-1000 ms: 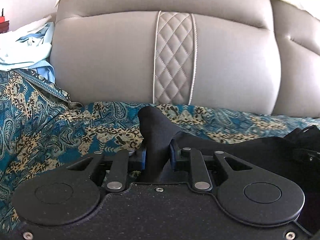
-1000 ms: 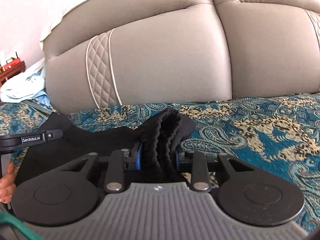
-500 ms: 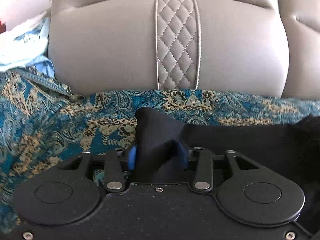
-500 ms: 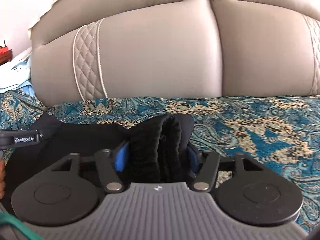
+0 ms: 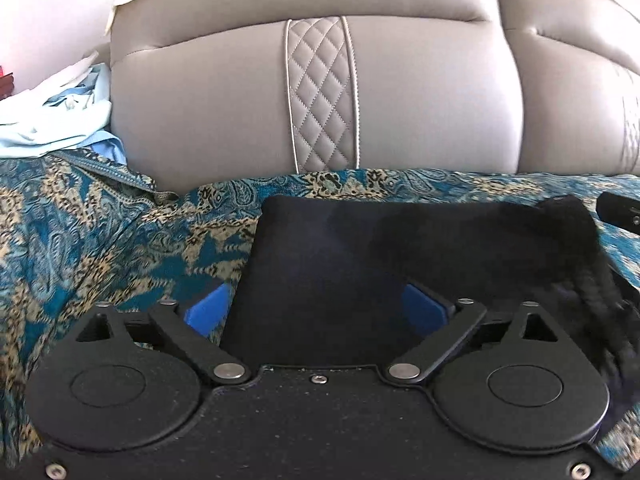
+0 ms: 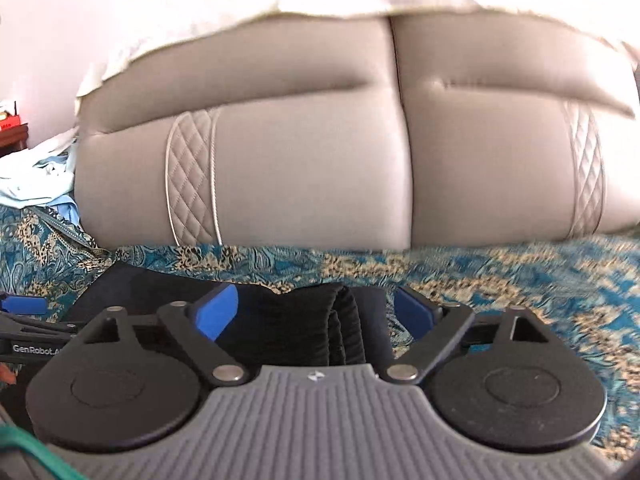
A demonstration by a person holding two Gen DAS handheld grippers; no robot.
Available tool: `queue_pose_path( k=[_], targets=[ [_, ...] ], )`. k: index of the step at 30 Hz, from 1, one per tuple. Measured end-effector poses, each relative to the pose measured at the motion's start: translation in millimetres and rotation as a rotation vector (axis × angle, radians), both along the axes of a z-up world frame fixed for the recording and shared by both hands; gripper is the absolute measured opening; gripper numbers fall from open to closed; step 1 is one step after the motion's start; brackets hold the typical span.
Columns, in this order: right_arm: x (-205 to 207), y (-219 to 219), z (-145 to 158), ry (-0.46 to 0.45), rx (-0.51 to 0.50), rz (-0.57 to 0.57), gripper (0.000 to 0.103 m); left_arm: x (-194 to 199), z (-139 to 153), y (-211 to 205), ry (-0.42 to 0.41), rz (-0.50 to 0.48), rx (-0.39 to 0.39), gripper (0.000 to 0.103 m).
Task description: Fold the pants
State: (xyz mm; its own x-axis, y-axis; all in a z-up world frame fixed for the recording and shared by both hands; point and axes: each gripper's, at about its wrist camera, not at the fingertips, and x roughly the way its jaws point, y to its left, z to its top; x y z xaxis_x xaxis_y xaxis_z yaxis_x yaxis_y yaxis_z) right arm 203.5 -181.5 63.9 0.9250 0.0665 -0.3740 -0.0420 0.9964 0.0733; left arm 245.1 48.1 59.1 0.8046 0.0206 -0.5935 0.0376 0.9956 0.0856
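Note:
The black pants [image 5: 360, 256] lie folded flat on the patterned teal cover [image 5: 100, 248] of the sofa seat. My left gripper [image 5: 316, 312] is open, its blue pads [image 5: 208, 308] spread to either side of the pants' left end, which lies loose between them. My right gripper [image 6: 316, 312] is open too; the ribbed waistband end of the pants [image 6: 320, 320] rests between its blue pads [image 6: 218, 314], loose. The left gripper [image 6: 24, 320] shows at the left edge of the right wrist view.
The grey padded sofa backrest [image 5: 320, 100] rises just behind the pants. A heap of pale blue and white clothes [image 5: 56, 120] lies at the far left of the seat. The teal cover [image 6: 520, 280] stretches away to the right.
Both grippers have opened and let go of the pants. The pinched-up fabric has dropped and now lies flat on the seat cover.

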Motion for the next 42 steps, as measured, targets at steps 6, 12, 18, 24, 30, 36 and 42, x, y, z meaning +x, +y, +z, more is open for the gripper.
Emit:
queue_pose_path(
  k=[6, 12, 18, 24, 30, 36, 42],
  targets=[
    [-46.0, 13.0, -3.3, -0.085, 0.002, -0.006, 0.103, -44.2, 6.2, -2.0, -0.028, 0.003, -0.02, 0.101],
    [-82.4, 22.7, -14.5, -0.126, 0.005, -0.04, 0.103, -83.6, 3.4, 0.5, -0.055, 0.01, -0.02, 0.102],
    [-110.8, 38.8, -29.8, -0.137, -0.048, -0.047, 0.103, -110.1, -10.1, 10.1, -0.061, 0.019, -0.045, 0.102],
    [-125.1, 52.6, -50.3, -0.093, -0.083, -0.053, 0.103, -129.5, -29.5, 16.0, -0.072, 0.016, -0.048, 0.102],
    [-131.2, 65.8, -67.3, -0.049, -0.125, -0.055, 0.103, -132.8, -45.1, 16.6, 0.001, 0.055, -0.071, 0.103],
    [-133.4, 72.0, -77.8, -0.023, -0.148, -0.063, 0.103, -136.9, -52.3, 16.6, -0.004, 0.066, -0.085, 0.103],
    [-130.9, 73.8, -83.3, 0.006, -0.149, -0.059, 0.103, -136.8, -53.4, 17.8, -0.009, 0.063, -0.089, 0.103]
  ],
)
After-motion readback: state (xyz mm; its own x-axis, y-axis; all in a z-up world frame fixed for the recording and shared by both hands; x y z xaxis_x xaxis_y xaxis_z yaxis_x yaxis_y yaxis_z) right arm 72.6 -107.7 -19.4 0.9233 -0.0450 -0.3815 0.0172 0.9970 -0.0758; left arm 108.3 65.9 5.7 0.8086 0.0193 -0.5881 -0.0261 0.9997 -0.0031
